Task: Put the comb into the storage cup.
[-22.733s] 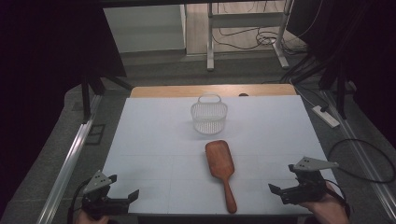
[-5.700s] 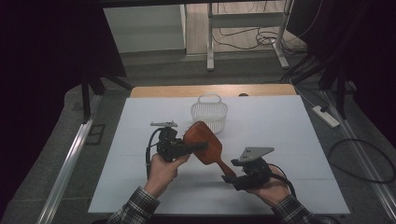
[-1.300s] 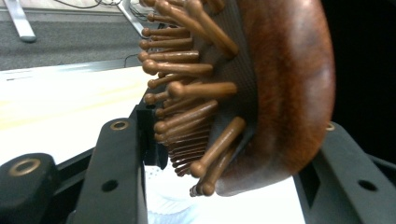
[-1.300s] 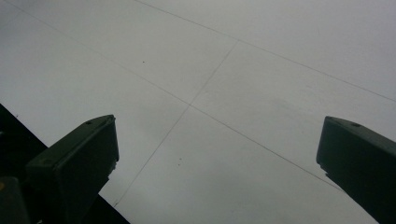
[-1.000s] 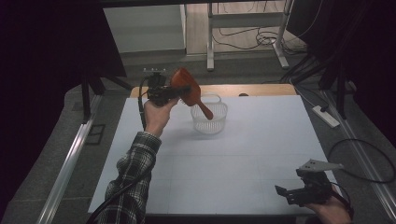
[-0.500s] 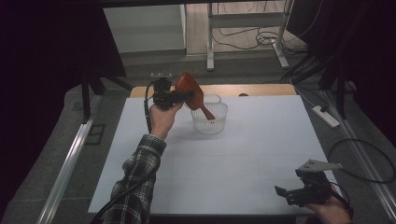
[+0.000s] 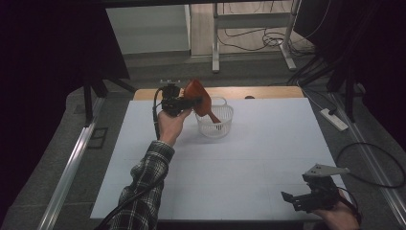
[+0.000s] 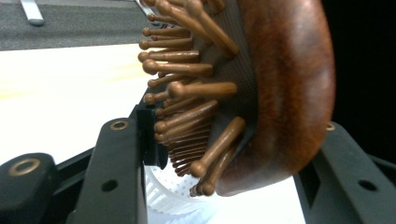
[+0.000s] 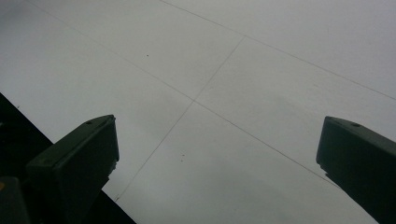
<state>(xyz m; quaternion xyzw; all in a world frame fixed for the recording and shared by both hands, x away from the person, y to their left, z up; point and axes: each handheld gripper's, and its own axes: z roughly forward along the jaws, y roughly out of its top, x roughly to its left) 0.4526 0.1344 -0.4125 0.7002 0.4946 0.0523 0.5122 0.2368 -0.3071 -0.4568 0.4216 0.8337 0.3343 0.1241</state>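
Surface [image 7: 268,158] comes first: a broad white sheet ruled with faint lines, its wooden far edge showing beyond the sheet, with dark floor and cables around it. A person's left forearm in a plaid sleeve [image 7: 143,187] reaches up across the near-left part of it toward the far middle.

Next in size is the white perforated basket [image 7: 216,125], which stands upright near the far edge of the surface, just right of the raised left hand.

The brown wooden hairbrush [image 7: 197,96] is held above and partly inside that basket: its oval head is up at the basket's far-left rim, tilted, and its handle slants down into the basket. In the left claw's own view the brush head [image 8: 280,88] stands between the two black jaws, bristles toward one jaw and its smooth back toward the other, with the basket's white wall [image 8: 163,196] just below.

The left claw [image 7: 184,102] is clamped on the hairbrush head.

The right claw [image 7: 299,201] rests low at the near-right corner of the surface, well apart from the basket, its jaws spread wide with nothing but white sheet [image 9: 224,93] between them.
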